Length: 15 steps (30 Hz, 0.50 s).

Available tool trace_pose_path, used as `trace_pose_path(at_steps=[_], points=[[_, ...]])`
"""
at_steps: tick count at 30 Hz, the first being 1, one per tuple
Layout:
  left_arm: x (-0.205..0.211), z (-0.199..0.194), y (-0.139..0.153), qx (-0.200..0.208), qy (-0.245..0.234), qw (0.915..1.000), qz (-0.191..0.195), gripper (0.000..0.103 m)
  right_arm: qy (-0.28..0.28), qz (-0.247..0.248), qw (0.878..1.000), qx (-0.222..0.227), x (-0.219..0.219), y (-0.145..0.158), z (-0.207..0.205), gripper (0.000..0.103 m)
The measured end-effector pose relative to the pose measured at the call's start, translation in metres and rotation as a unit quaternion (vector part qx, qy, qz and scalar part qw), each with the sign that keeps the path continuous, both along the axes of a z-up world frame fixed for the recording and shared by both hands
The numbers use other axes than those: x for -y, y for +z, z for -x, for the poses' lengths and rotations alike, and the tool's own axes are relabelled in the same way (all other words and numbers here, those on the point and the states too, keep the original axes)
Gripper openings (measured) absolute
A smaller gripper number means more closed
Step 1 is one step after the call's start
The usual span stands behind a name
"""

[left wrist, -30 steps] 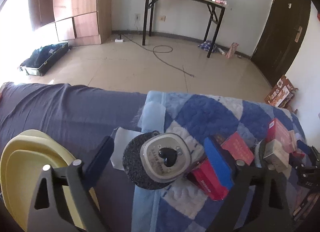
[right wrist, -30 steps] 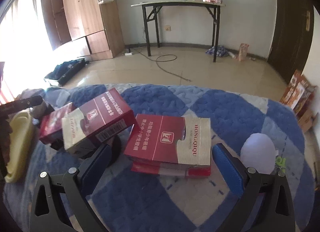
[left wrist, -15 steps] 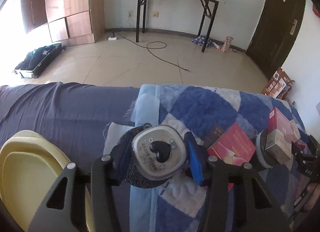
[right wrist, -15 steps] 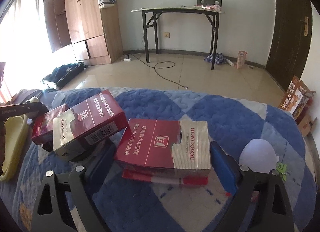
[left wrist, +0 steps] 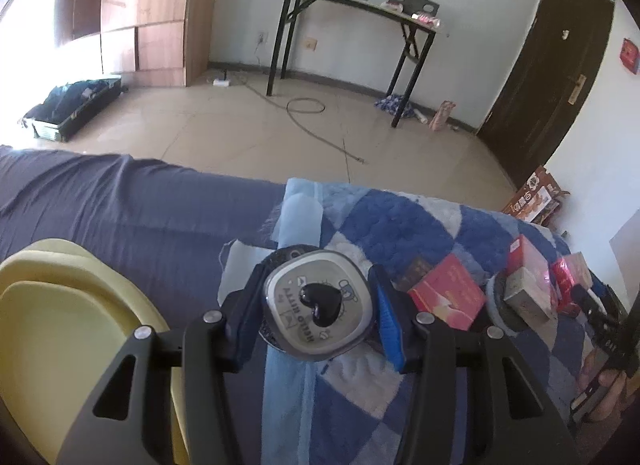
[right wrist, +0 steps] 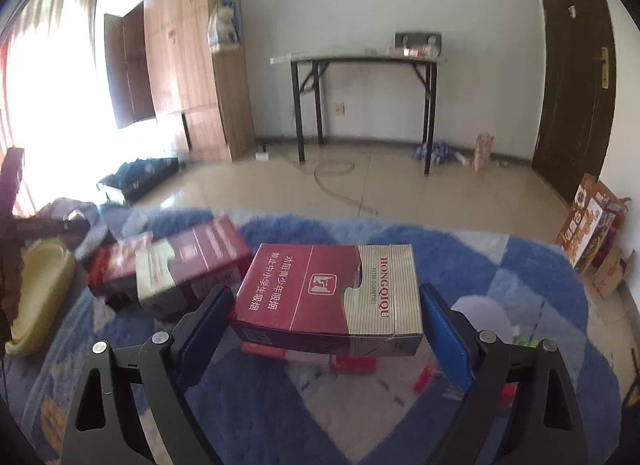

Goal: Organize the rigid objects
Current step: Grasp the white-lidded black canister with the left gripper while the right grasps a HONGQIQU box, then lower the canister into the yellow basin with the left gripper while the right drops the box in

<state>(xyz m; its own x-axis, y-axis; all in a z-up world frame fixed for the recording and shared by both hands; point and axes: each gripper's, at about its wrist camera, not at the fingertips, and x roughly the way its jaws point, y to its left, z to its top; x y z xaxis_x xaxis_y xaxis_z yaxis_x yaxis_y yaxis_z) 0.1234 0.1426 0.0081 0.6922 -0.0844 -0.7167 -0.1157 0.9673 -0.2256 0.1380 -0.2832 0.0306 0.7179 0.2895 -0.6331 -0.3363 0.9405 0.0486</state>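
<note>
We have two things in hand at once. Our left gripper (left wrist: 318,307) is closed on a small rounded tin (left wrist: 319,307) with a black heart on its lid; the blue pads press its two sides, and the tin sits over a dark round pad on the blue patchwork quilt (left wrist: 400,225). Whether the tin has left the bed yet, we cannot tell.

Our right gripper (right wrist: 326,327) clasps a red and silver cigarette carton (right wrist: 332,301) by its short ends. Its jaws stand wide because the carton is wide, and both pads touch the box. The carton appears lifted clear of a flat red packet (right wrist: 352,363) that lies blurred beneath it.

We judge the tidying to be at an early or middle stage. The yellow tray (left wrist: 60,345) beside our left gripper looks empty, so if it is the place for these things, nothing has gone into it. Plenty is left on the quilt: two more red cartons (right wrist: 180,269) heaped just left of the held one, a pink box (left wrist: 448,297) near the tin, and a cluster of small boxes (left wrist: 528,285) at the far right of the left view. A white rounded object (right wrist: 484,315) rests behind the right pad; we cannot say what it is.
</note>
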Motion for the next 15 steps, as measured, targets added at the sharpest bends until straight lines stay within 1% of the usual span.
trace_pose_path(at_steps=[3, 4, 5, 6, 8, 10, 11, 12, 13, 15], points=[[0.002, 0.016, 0.016, 0.016, -0.014, 0.9998, 0.002, 0.052, 0.005, -0.022, 1.0, 0.016, 0.007, 0.01, 0.008, 0.091], [0.0, 0.028, 0.026, 0.023, -0.018, 0.9996, 0.004, 0.052, 0.014, -0.032, 0.999, 0.024, 0.008, 0.017, 0.014, 0.091], [-0.003, 0.043, 0.036, 0.03, -0.022, 0.9993, 0.007, 0.052, 0.03, -0.041, 0.998, 0.032, 0.005, 0.024, 0.02, 0.091], [-0.006, 0.059, 0.046, 0.039, -0.023, 0.9989, 0.008, 0.052, 0.057, -0.048, 0.997, 0.036, -0.002, 0.034, 0.027, 0.091], [-0.015, 0.09, 0.063, 0.051, -0.018, 0.9985, -0.006, 0.052, 0.118, -0.054, 0.991, 0.039, -0.024, 0.048, 0.042, 0.091], [-0.032, 0.123, 0.079, 0.054, -0.001, 0.9984, -0.015, 0.052, 0.183, -0.046, 0.981, 0.04, -0.061, 0.057, 0.055, 0.091], [-0.039, 0.132, 0.082, 0.051, 0.005, 0.9985, -0.019, 0.052, 0.22, -0.039, 0.974, 0.038, -0.086, 0.059, 0.062, 0.091], [-0.052, 0.145, 0.084, 0.041, 0.022, 0.9985, -0.03, 0.052, 0.25, -0.037, 0.967, 0.032, -0.108, 0.059, 0.067, 0.091], [-0.066, 0.154, 0.082, 0.032, 0.039, 0.998, -0.038, 0.052, 0.291, -0.035, 0.956, 0.021, -0.139, 0.056, 0.073, 0.091], [-0.094, 0.163, 0.073, 0.013, 0.069, 0.9966, -0.043, 0.052, 0.343, -0.023, 0.939, 0.008, -0.184, 0.046, 0.081, 0.091]])
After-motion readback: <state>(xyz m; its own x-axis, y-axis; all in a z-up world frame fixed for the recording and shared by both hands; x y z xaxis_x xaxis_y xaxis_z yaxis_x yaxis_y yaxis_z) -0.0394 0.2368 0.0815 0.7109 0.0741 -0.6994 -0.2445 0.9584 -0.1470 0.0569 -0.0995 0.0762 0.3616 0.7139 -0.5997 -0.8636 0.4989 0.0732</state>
